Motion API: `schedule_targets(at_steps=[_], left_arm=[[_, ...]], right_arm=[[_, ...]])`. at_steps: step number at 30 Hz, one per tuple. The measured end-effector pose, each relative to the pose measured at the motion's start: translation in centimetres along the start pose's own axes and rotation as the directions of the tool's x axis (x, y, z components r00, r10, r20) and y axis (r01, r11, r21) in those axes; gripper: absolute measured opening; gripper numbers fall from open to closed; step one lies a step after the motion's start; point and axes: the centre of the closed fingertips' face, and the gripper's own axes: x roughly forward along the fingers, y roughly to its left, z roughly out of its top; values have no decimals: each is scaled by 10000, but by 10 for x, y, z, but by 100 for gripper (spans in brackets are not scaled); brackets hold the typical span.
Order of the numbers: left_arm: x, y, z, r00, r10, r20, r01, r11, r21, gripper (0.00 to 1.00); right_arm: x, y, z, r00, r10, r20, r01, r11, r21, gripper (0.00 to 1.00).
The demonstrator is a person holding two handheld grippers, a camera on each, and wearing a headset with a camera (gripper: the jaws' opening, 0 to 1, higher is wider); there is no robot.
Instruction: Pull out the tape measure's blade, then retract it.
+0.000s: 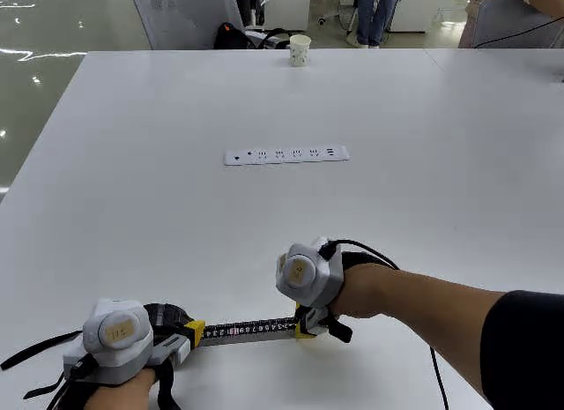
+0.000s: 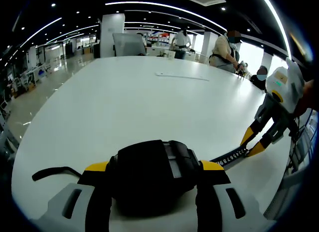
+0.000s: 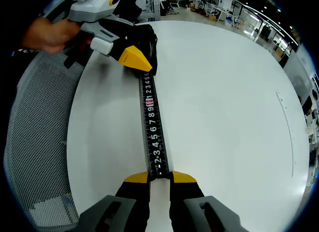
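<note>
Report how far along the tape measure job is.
Done: the black numbered blade is partly out, a short length lying across the white table. In hand: the left gripper clamps the black tape measure case, and the right gripper pinches the blade's tip. Left: any further pull, then the whole retraction.

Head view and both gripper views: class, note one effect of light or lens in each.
Head view: glare streaks the floor at upper left; left gripper view: the fisheye bends the ceiling lights into arcs; right gripper view: the blade reads sharp, a soft shadow beside the tape measure.
</note>
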Motion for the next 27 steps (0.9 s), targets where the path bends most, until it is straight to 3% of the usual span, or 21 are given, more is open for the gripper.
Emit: schedule_targets(at_steps=[27], left_arm=[[-1, -1, -1, 10000, 2, -56, -2, 10000, -18, 64]], right_arm=[[2, 1, 8, 10000, 7, -3, -7, 10000, 47, 11]])
